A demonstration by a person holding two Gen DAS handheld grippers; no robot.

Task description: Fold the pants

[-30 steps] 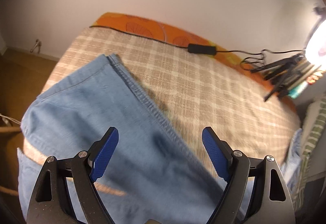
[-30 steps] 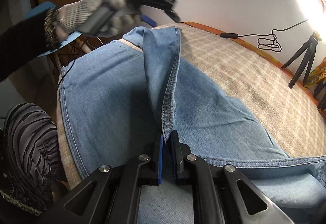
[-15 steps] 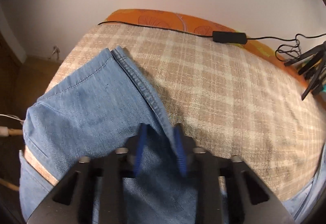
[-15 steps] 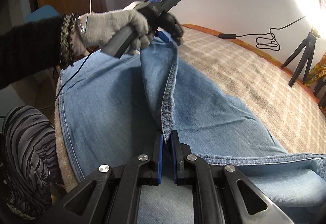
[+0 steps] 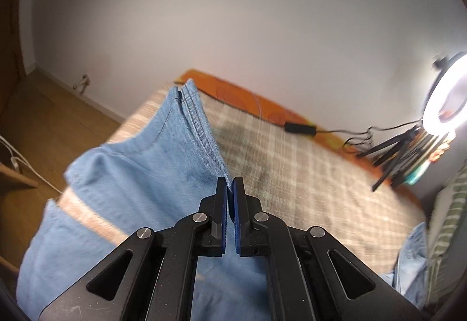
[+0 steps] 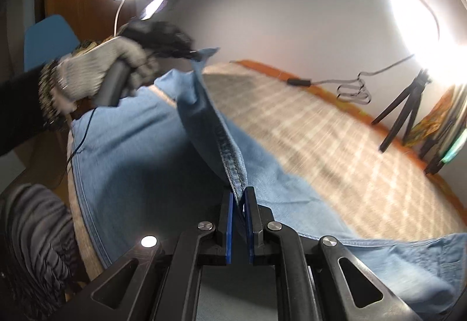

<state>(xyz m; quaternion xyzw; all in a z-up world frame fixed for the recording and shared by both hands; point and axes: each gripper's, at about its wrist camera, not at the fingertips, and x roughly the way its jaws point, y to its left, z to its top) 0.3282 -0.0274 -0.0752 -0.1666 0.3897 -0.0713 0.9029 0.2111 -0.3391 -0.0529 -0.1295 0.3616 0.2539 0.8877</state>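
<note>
My left gripper (image 5: pixel 230 189) is pinching the stitched seam edge of the pants (image 5: pixel 140 181), jaws nearly together. My right gripper (image 6: pixel 238 198) is clamping the same seam further along. The denim is rising as a taut ridge between them above the plaid bed cover (image 6: pixel 321 128), its long axis running away toward the wall (image 5: pixel 233 14).

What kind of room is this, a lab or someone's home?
Most likely a home bedroom set up for filming: jeans lie on a bed with a checked blanket, beside a wooden floor and a ring light on a tripod.
</note>
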